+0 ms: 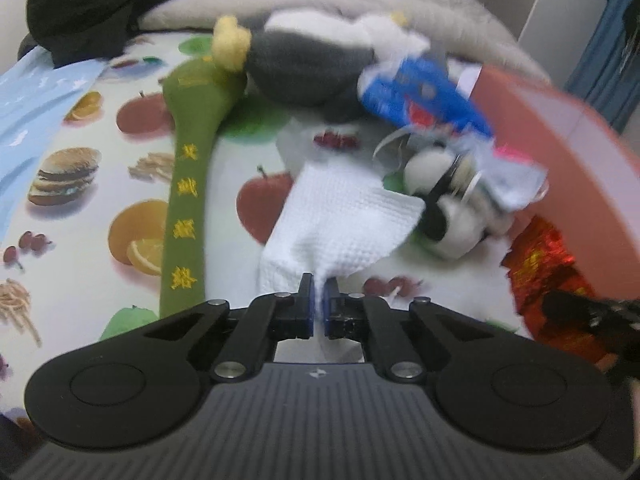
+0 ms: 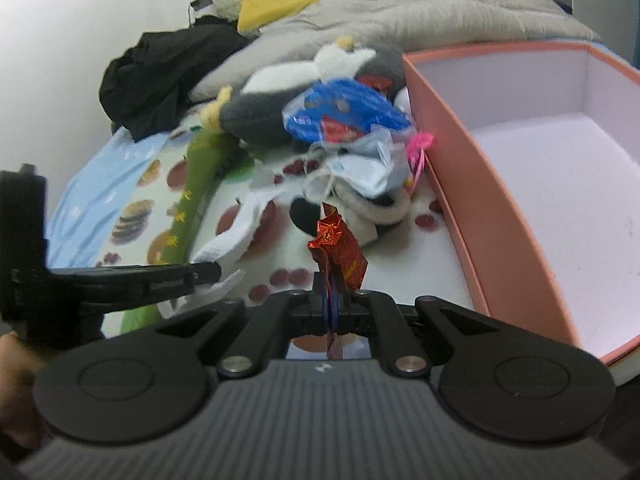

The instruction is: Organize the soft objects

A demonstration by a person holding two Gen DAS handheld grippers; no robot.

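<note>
While the white cloth hangs pinched in the left gripper, the pink box lies at two o'clock, nearer the right gripper, which clamps a red wrapper.

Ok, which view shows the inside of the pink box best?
The right wrist view: the pink box lies open there, floor and walls visible, nothing inside. The left wrist view catches only its blurred outer wall.

Fruit-print sheet, grey duvet (rumpled), yellow pillow behind.
</note>
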